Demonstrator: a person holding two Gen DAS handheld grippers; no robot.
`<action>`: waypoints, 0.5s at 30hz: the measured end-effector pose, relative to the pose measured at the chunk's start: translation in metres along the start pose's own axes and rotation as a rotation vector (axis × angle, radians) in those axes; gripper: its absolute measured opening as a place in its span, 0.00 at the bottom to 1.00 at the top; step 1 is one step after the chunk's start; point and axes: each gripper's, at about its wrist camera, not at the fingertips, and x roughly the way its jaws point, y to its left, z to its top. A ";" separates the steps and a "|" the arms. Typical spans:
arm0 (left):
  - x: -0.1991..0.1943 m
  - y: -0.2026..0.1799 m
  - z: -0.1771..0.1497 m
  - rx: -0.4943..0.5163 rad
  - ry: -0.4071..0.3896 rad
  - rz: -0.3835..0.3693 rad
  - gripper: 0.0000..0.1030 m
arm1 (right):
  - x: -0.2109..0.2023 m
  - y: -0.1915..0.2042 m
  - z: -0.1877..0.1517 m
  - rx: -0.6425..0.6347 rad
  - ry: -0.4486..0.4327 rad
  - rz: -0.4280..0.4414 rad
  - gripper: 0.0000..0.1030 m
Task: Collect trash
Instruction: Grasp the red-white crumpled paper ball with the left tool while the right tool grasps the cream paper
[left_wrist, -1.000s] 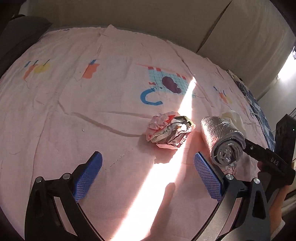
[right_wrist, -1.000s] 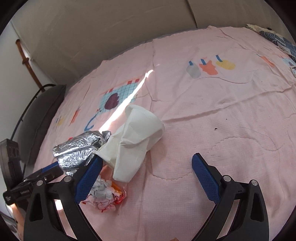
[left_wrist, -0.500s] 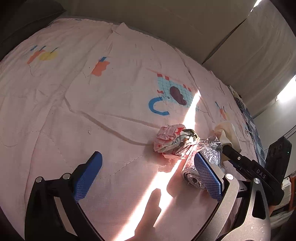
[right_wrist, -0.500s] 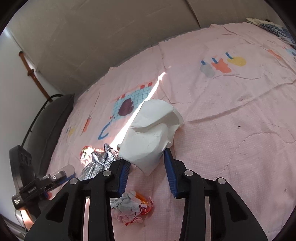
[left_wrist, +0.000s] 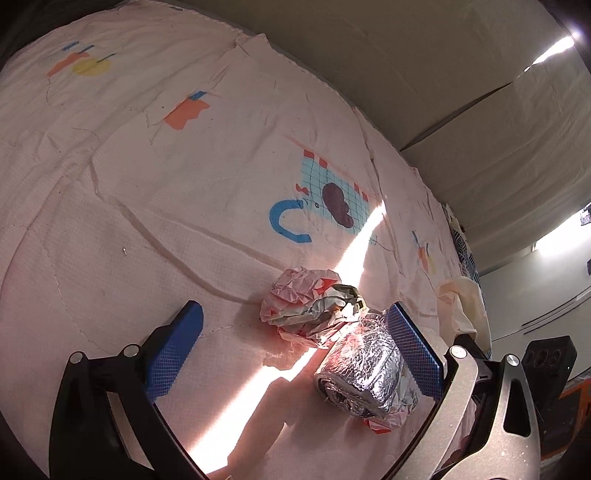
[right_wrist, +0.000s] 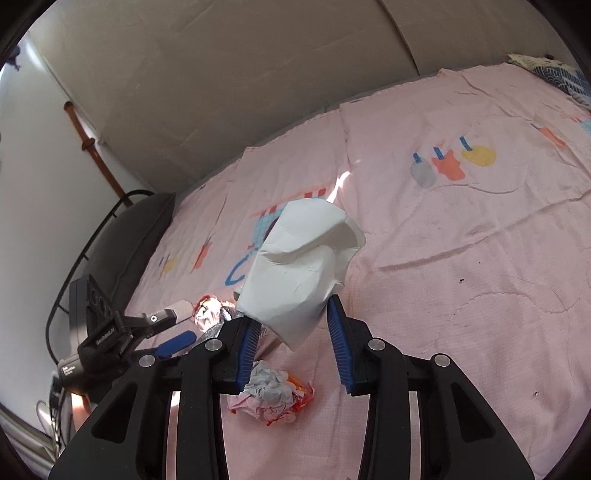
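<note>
Trash: crushed white paper cup (right_wrist: 301, 269), clamped between the right hand-held gripper's (right_wrist: 295, 332) fingers, lifted above the pink bedspread (right_wrist: 461, 258).
Foil roll (left_wrist: 364, 373): on the bedspread, against the left hand-held gripper's (left_wrist: 295, 354) right finger; jaws spread wide.
Crumpled wrapper (left_wrist: 310, 308): just ahead, touching the roll.

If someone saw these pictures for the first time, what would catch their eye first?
A crushed white paper cup held up in the right hand-held gripper. Below, a foil roll lies on the pink quilt against the open left hand-held gripper's right finger, beside a crumpled wrapper crossed by sunlight.
</note>
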 end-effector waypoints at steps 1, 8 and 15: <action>0.003 -0.004 0.000 0.005 0.006 0.002 0.79 | 0.000 0.000 -0.001 -0.004 0.004 -0.001 0.33; 0.012 -0.024 0.000 0.096 0.001 0.094 0.51 | 0.001 0.001 -0.003 -0.074 0.031 -0.059 0.33; -0.011 -0.034 0.003 0.260 -0.029 0.271 0.51 | -0.016 0.003 0.005 -0.087 0.000 -0.065 0.33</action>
